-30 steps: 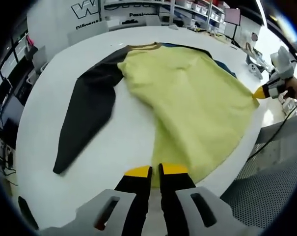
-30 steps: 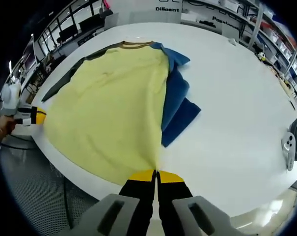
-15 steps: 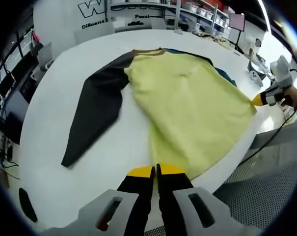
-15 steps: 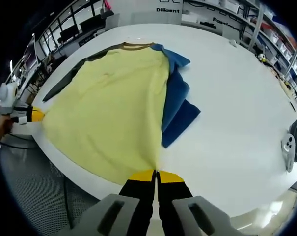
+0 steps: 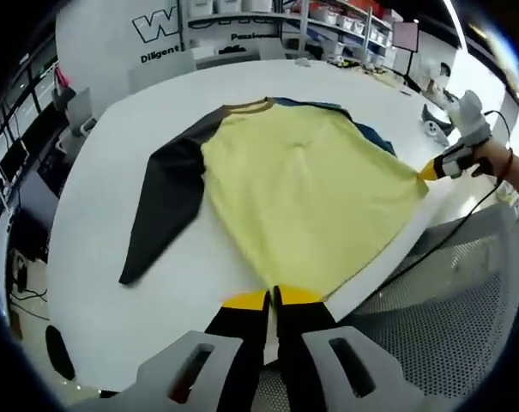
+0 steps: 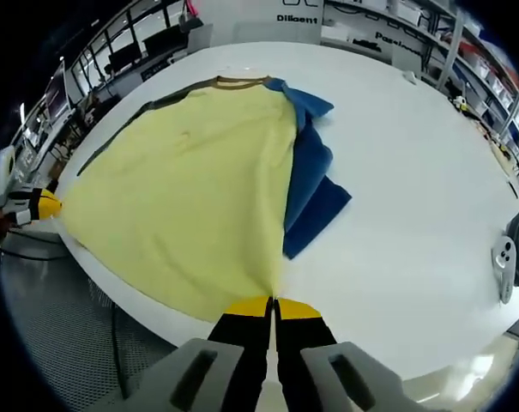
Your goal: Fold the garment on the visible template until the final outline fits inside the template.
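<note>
1. While the garment [image 5: 315,193] lies spread flat on the white surface [image 5: 96,249], its long axis runs from the brown collar at 12 o'clock down to the hem at 6 o'clock, where both tongs sit.
2. Each hem corner is pinched: the left tongs [image 5: 272,299] are closed on one yellow corner, the right tongs [image 6: 273,302] closed on the other, so neither hand is nearer than the other.
3. Out to the sides, the black sleeve [image 5: 165,202] trails toward 8 o'clock in the left gripper view, and the blue sleeve [image 6: 313,193] lies bunched at 2 o'clock in the right gripper view.
4. No template outline can be made out on the surface.
5. Compared with a second ago, the hem is stretched wider and straighter between the hands, lying along the surface's near edge.
</note>
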Motion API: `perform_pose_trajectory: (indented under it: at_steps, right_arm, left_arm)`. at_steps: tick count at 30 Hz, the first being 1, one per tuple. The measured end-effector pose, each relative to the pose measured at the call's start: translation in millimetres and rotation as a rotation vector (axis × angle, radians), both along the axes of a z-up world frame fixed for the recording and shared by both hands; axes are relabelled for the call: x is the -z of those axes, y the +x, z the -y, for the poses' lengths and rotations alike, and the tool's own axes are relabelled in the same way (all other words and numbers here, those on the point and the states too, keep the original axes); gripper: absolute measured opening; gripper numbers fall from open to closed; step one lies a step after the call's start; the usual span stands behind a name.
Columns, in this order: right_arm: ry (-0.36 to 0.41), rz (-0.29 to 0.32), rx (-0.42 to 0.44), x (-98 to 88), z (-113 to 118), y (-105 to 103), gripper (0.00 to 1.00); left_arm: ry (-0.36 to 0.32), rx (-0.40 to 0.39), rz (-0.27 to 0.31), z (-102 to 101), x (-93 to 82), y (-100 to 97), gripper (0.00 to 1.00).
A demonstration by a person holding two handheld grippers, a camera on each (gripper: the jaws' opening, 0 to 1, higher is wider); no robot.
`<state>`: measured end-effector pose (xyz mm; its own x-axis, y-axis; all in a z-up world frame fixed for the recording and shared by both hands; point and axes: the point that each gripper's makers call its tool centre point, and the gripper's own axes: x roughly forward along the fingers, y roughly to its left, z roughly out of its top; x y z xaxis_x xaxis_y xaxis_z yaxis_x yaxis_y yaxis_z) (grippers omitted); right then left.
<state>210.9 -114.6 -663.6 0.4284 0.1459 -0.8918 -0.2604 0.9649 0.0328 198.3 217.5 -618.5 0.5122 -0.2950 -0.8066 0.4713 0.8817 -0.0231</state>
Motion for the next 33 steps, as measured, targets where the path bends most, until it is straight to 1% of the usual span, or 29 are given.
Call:
perform_pose_trajectory:
  at_steps: [2,3,4,5,6,7,8,9,12,17,22,25,28,29,30,31,33]
  right_arm:
    - [0.009,-0.003,0.000,0.8,-2,-1,0.00]
    - [0.016,-0.006,-0.001,1.3,-3,-2,0.00]
    - [0.021,-0.008,-0.001,1.9,-4,-2,0.00]
    - [0.027,-0.009,0.002,2.2,-4,-2,0.00]
    - [0.031,-0.009,0.003,1.9,-5,-3,0.00]
    - [0.036,-0.010,0.006,1.8,-5,-3,0.00]
    - [0.040,-0.010,0.009,1.8,-5,-3,0.00]
    - [0.044,-0.013,0.010,2.3,-6,-4,0.00]
    - [0.046,-0.023,0.007,4.1,-7,-7,0.00]
    - [0.045,-0.050,0.004,9.9,-7,-12,0.00]
    - [0.047,-0.054,0.013,11.4,-6,-14,0.00]
    - [0.040,-0.049,0.005,12.1,-6,-13,0.00]
    - [0.036,-0.043,-0.005,12.0,-6,-12,0.00]
    - [0.037,-0.031,-0.002,9.1,-7,-10,0.00]
    - [0.036,-0.018,-0.002,6.0,-7,-8,0.00]
    - [0.035,0.005,0.003,2.2,-6,-4,0.06]
    - [0.039,0.043,0.011,-3.9,-6,5,0.14]
  left_arm:
    - [0.012,0.009,-0.017,2,6.5,-0.2,0.05]
    - [0.059,0.024,-0.047,-2,13.7,-3.0,0.05]
    - [0.096,0.026,-0.038,-6,16.8,-0.7,0.05]
    - [0.153,0.037,-0.044,-12,22.0,-0.5,0.05]
    - [0.187,0.043,-0.037,-16,23.9,1.2,0.05]
    - [0.214,0.041,-0.030,-21,27.1,3.0,0.05]
    - [0.218,0.051,-0.043,-22,28.8,1.3,0.05]
    - [0.209,0.045,-0.041,-22,30.4,2.0,0.05]
    - [0.190,0.011,-0.063,-27,34.8,-0.4,0.05]
    - [0.207,-0.014,-0.080,-36,42.4,-2.1,0.05]
    - [0.205,-0.031,-0.090,-40,46.0,-1.9,0.06]
    - [0.222,0.004,-0.076,-38,46.5,-1.8,0.06]
    - [0.219,-0.006,-0.058,-40,43.6,0.2,0.10]
    - [0.193,-0.018,-0.044,-39,40.6,2.1,0.13]
    - [0.159,-0.045,-0.039,-38,38.5,3.9,0.16]
    - [0.122,-0.077,-0.032,-39,35.4,6.3,0.20]
    - [0.073,-0.121,-0.017,-42,29.9,11.8,0.25]
